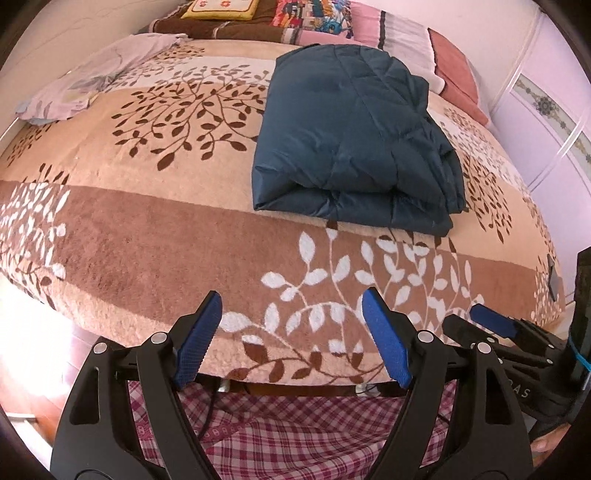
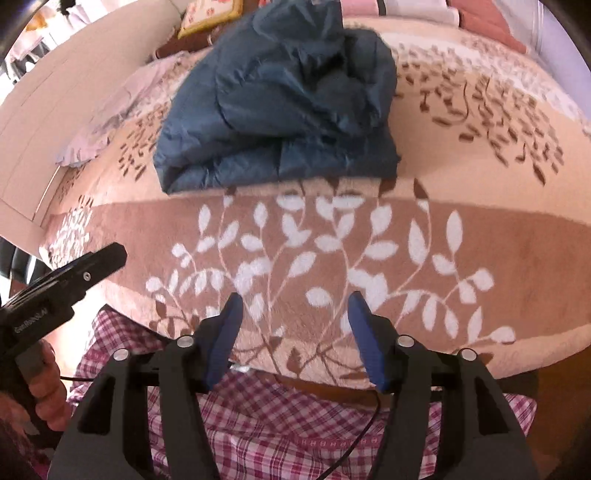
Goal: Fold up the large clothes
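Observation:
A dark blue padded jacket (image 1: 354, 140) lies folded into a thick bundle on the bed, right of centre in the left wrist view. It also shows in the right wrist view (image 2: 280, 99), at the top centre. My left gripper (image 1: 291, 314) is open and empty, held back over the bed's near edge, well short of the jacket. My right gripper (image 2: 295, 314) is open and empty too, over the near edge in front of the jacket. The right gripper shows in the left wrist view (image 1: 491, 321) at the lower right, and the left gripper shows in the right wrist view (image 2: 92, 266) at the left.
A beige and brown leaf-patterned blanket (image 1: 147, 229) covers the bed. A pale lilac cloth (image 1: 92, 77) lies at the far left. Pillows and cushions (image 1: 295, 18) are stacked at the head. A checked pink sheet (image 1: 295, 435) hangs below the bed's edge. A white wardrobe (image 1: 554, 110) stands at the right.

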Demonstrator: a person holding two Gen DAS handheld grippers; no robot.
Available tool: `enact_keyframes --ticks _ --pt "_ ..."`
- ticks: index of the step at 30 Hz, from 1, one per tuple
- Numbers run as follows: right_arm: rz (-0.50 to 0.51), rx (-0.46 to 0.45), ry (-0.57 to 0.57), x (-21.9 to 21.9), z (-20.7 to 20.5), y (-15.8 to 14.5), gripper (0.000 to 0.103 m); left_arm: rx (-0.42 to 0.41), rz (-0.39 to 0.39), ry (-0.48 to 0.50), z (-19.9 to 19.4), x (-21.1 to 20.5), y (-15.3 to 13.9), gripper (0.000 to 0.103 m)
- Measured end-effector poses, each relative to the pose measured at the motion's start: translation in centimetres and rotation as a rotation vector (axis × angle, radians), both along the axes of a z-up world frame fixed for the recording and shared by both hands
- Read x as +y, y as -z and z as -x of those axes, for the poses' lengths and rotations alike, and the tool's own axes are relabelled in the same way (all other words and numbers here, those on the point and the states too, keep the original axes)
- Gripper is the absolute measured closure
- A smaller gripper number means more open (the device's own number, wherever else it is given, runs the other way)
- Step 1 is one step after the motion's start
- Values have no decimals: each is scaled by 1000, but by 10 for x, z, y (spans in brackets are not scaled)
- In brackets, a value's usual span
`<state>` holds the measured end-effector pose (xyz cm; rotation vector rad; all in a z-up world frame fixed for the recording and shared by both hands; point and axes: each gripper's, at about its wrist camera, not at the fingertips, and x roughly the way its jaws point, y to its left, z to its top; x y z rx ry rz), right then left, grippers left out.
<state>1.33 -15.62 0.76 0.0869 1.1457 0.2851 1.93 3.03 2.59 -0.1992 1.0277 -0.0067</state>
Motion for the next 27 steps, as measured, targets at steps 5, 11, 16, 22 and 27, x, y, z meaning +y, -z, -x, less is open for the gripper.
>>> enact_keyframes --ticks 5,11,16,22,27 --pt "29 -26 -12 6 4 -5 40 -9 -3 -3 5 0 -2 26" --pt "68 -60 -27 12 9 -11 38 -18 -3 -6 9 2 -5 26" --pt "95 -95 -28 16 15 -17 38 -25 -6 -7 13 2 -7 26" --pt "113 -124 -20 18 20 -24 38 -41 -23 -3 17 1 -12 26" --pt "123 -145 -15 18 23 -28 38 -59 -40 -7 22 1 -18 26"
